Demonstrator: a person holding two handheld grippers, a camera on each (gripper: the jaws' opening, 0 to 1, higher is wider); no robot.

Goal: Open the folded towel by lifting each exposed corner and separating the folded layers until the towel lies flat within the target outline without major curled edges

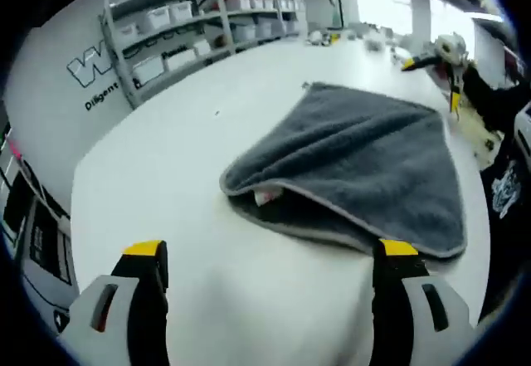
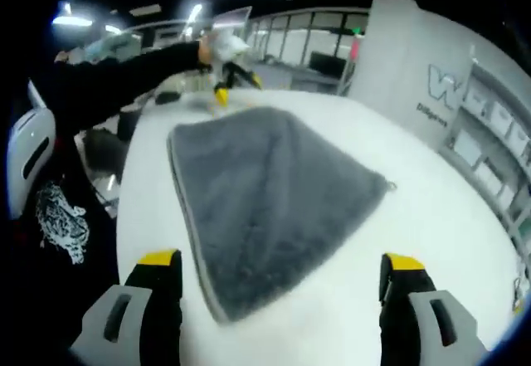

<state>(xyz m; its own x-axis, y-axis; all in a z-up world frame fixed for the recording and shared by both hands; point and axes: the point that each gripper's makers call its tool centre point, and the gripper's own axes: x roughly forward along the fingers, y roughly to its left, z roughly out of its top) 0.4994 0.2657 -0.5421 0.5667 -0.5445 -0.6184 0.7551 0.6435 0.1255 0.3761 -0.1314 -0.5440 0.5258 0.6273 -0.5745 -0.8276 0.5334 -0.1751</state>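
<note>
A grey towel (image 1: pixel 357 158) lies folded on the white table (image 1: pixel 166 175). Its layered open edge faces my left gripper (image 1: pixel 272 254), and a pale label peeks out between the layers. The left gripper stands open just short of that edge, with nothing between its jaws. In the right gripper view the towel (image 2: pixel 265 192) spreads ahead, one corner reaching toward my right gripper (image 2: pixel 280 260), which is open and holds nothing. The right gripper (image 1: pixel 448 55) also appears beyond the towel's far side in the left gripper view. The left gripper (image 2: pixel 226 71), held by a black-sleeved arm, sits past the towel's far corner.
Shelves with white bins (image 1: pixel 191 26) stand along the wall beyond the table. A person in dark clothing (image 2: pixel 58 208) stands at the table edge. Small items (image 1: pixel 340 38) sit at the far end. A wall with lettering (image 2: pixel 444 92) rises to the right.
</note>
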